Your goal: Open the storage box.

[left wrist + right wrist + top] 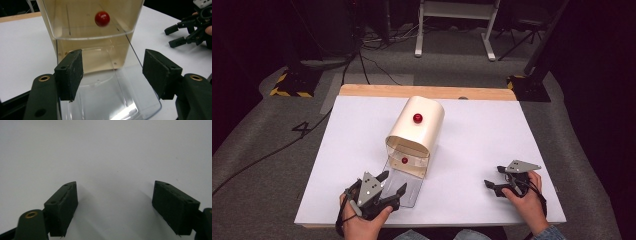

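Note:
A cream, round-topped box point(422, 125) lies on the white table point(492, 130) with its open end toward me. A red knob point(417, 118) sits on its top. A second red ball point(404, 160) point(102, 18) shows at the open end, behind clear plastic. A clear plastic flap point(408, 192) point(117, 100) lies flat on the table in front of the opening. My left gripper point(393, 182) point(113, 72) is open, its jaws just above the flap's near end and holding nothing. My right gripper point(493, 176) point(115, 207) is open over bare table at the right, also seen in the left gripper view point(178, 35).
A wooden strip point(427, 91) edges the table's far side. Beyond it are grey floor, cables, a white stand's legs point(452, 30) and yellow-black striped bases point(292, 85). Bare white table point(105, 150) lies on both sides of the box.

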### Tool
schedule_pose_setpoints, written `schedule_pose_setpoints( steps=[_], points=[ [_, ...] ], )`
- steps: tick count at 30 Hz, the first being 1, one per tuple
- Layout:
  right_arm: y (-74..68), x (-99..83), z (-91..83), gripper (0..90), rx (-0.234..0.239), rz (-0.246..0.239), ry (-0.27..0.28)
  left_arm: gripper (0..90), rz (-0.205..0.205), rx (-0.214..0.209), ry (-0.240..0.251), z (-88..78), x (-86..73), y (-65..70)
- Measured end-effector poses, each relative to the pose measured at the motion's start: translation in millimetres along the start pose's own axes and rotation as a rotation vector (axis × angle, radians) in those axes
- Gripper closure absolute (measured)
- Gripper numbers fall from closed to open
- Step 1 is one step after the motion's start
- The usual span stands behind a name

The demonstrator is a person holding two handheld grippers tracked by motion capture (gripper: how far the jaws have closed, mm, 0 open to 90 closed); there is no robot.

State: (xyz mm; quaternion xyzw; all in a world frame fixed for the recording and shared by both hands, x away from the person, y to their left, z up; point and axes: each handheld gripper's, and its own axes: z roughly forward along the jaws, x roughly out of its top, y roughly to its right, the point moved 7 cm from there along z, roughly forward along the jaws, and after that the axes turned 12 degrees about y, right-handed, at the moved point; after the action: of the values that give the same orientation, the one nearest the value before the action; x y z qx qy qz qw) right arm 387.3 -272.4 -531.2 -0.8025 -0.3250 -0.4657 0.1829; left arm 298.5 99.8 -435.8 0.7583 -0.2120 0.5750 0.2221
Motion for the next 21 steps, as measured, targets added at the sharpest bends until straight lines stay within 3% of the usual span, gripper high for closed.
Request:
schedule_pose_setpoints(
  steps=[10,21],
  points=[
    [0.0,0.0,0.0,21.0,-0.001,-0.001,0.000,31.6,-0.042,-0.036,-0.002,19.9,11.6,-20.0],
    [0.0,0.0,0.1,21.0,-0.001,-0.002,0.000,33.7,-0.003,-0.034,-0.022,33.4,17.3,-25.7]
  ],
)
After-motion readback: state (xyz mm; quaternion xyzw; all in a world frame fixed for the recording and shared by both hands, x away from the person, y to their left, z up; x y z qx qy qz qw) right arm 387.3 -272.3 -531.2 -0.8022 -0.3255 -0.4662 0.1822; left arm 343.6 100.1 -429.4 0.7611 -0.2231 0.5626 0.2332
